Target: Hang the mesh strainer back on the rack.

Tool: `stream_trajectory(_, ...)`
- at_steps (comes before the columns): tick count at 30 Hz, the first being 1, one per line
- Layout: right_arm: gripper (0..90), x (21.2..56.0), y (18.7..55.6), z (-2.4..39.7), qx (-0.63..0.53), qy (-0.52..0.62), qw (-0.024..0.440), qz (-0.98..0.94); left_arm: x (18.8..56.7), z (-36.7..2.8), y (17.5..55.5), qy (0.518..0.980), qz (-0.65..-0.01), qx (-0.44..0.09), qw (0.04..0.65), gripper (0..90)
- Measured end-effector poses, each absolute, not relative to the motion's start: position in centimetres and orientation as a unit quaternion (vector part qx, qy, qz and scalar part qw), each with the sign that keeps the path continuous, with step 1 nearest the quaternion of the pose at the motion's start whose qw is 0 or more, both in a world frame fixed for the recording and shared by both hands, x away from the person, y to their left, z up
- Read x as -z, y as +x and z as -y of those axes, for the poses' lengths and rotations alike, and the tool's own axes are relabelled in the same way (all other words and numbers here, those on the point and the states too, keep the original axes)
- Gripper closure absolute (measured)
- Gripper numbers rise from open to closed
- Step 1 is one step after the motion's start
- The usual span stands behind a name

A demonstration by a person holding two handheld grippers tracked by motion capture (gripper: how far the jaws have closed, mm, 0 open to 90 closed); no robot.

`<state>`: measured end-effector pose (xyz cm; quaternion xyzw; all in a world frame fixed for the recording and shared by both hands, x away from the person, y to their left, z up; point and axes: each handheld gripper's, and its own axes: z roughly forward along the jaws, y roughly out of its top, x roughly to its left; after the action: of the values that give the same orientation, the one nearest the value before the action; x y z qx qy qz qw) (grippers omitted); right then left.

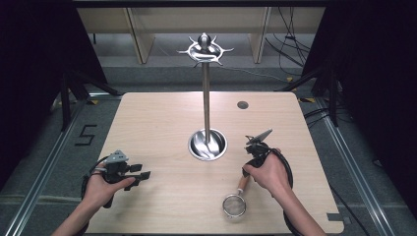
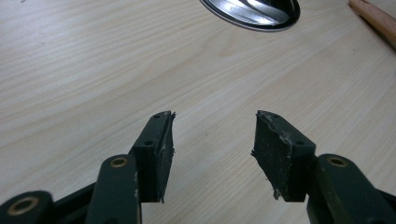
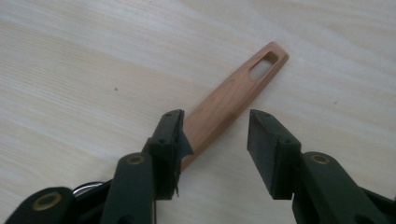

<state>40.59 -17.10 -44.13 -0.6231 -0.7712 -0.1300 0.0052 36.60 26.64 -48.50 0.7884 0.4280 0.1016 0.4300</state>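
Wooden strainer handle (image 3: pixel 233 100) lies between the wide-apart jaws of the right gripper (image 3: pixel 215 133), pointing at one o'clock. The left gripper (image 2: pixel 215 135) is spread wide too, with nothing in it.

A small mesh strainer (image 1: pixel 234 205) with a wooden handle (image 3: pixel 233 95) lies flat, lower right of centre. A tall steel hook stand (image 1: pixel 206 98) rises upright at centre.

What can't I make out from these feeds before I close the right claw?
- Strainer handle: in the high view the right hand hides most of it.
- Strainer mesh: in the right gripper view it is cut off by the bottom edge, behind the right claw.
- Stand: in the left gripper view the top edge crops its base.
- Dark disc on the table: too small to identify.
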Motion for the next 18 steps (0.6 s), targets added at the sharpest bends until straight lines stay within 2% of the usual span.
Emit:
stream_trajectory(3, 49.6, 44.1, 40.3, 16.5, 0.106, -0.647, 0.036, 0.755, 48.4, -27.1, 36.3, 0.787, -0.430, -0.104, 0.430, 46.3)
stream_trajectory(4, 48.1, 44.4, 40.3, 16.6, 0.098, -0.630, 0.022, 0.770, 48.4, -27.1, 36.3, 0.787, -0.430, -0.104, 0.430, 46.2)
stream_trajectory(7, 41.2, 45.1, 40.4, 16.4, 0.090, -0.630, 0.022, 0.771, 48.3, -27.4, 36.2, 0.781, -0.434, -0.110, 0.435, 45.8)
stream_trajectory(18, 39.7, 46.3, 40.9, 16.5, 0.103, -0.662, 0.031, 0.742, 48.3, -27.1, 36.2, 0.781, -0.432, -0.109, 0.437, 45.7)
